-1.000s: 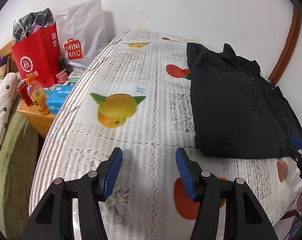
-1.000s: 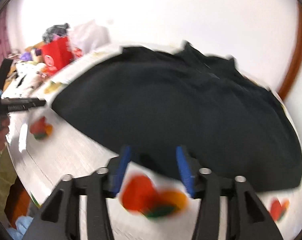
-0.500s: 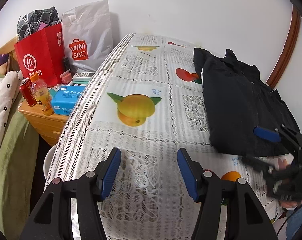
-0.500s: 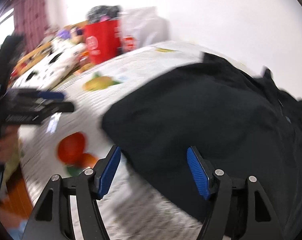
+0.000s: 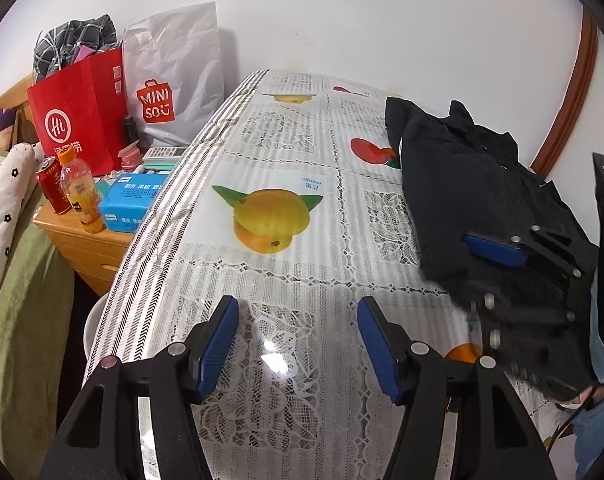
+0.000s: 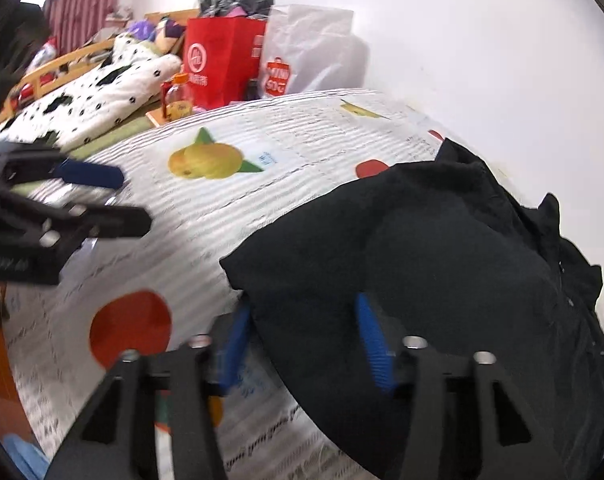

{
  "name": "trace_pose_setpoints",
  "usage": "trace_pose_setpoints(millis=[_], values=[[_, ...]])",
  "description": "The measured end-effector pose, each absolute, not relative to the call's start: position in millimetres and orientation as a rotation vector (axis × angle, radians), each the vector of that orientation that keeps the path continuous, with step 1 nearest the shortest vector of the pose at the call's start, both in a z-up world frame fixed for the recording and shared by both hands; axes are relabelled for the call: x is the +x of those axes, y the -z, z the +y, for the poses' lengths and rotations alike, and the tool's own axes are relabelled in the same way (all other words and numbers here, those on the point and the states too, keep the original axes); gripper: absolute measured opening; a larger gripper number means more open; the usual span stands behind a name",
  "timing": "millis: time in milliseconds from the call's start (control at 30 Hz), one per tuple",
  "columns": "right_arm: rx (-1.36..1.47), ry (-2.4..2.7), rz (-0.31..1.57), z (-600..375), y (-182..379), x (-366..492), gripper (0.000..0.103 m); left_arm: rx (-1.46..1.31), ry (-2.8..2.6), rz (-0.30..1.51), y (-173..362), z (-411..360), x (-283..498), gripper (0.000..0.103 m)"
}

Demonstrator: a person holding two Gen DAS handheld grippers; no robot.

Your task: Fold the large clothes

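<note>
So the black garment (image 5: 474, 196) looks like it's been folded over at least once; it sits as a fairly compact dark slab on the counter (image 5: 285, 280), with one long straight edge facing the open tablecloth and a rumpled collar-ish bit at the far end; I'd say we're somewhere around the middle of the job, with at least one more fold to go before it's a tidy bundle, and that far end needs flattening too.

The right gripper (image 6: 302, 340) has its jaws spread, and the near corner of the garment lies right between them; the cloth laps over the left blue pad and reaches the right one; the picture is smeared with motion there, so I can't swear whether the pads are touching fabric or just framing it, but nothing is pinched.

The left gripper (image 5: 297, 344) is over bare tablecloth, jaws spread wide and holding nothing; the garment is off to the right of and beyond its jaws, well apart.

Fabric looks thick, matte and a bit fuzzy at the near edge; heavy enough to hold a crease, floppy enough to sag if lifted by one corner.
</note>
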State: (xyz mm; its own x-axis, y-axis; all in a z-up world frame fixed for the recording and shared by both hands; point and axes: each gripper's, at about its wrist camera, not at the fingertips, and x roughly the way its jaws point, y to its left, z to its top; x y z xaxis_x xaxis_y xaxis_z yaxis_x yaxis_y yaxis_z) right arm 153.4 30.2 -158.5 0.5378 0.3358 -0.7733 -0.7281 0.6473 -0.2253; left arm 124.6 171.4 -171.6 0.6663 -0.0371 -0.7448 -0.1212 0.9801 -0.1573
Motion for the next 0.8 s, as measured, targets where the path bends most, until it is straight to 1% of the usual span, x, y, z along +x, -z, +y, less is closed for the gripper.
trace_pose_setpoints(millis=[33,67,133,200,367,467,600,667,800], values=[[-0.573,-0.673,0.763,32.5,159.4,156.1,0.021,-0.196,-0.05,0.842,171.7,170.1,124.5,0.059],[-0.566,-0.652,0.765,33.7,159.3,159.9,0.016,-0.191,-0.052,0.844,171.7,168.5,124.8,0.059],[-0.486,-0.665,0.807,30.8,153.2,171.0,0.012,-0.188,-0.052,0.847,171.1,165.1,126.1,0.059],[-0.385,-0.692,0.81,19.9,137.3,179.3,0.011,-0.188,-0.047,0.848,169.3,161.1,126.4,0.059],[-0.167,-0.623,0.613,-43.5,69.9,186.5,0.01,-0.168,-0.002,0.825,159.7,139.7,127.6,0.059],[-0.047,-0.545,0.557,-94.7,52.1,192.1,0.01,-0.147,0.033,0.807,153.6,122.7,130.5,0.059],[0.088,-0.413,0.566,-162.4,49.8,202.8,0.01,-0.132,0.087,0.793,146.1,98.1,138.0,0.059],[0.152,-0.349,0.595,-194.3,58.5,207.1,0.01,-0.121,0.118,0.789,141.8,81.8,142.2,0.059],[0.14,-0.222,0.689,-227.1,83.0,214.7,0.011,-0.097,0.171,0.779,137.1,52.0,146.6,0.059]])
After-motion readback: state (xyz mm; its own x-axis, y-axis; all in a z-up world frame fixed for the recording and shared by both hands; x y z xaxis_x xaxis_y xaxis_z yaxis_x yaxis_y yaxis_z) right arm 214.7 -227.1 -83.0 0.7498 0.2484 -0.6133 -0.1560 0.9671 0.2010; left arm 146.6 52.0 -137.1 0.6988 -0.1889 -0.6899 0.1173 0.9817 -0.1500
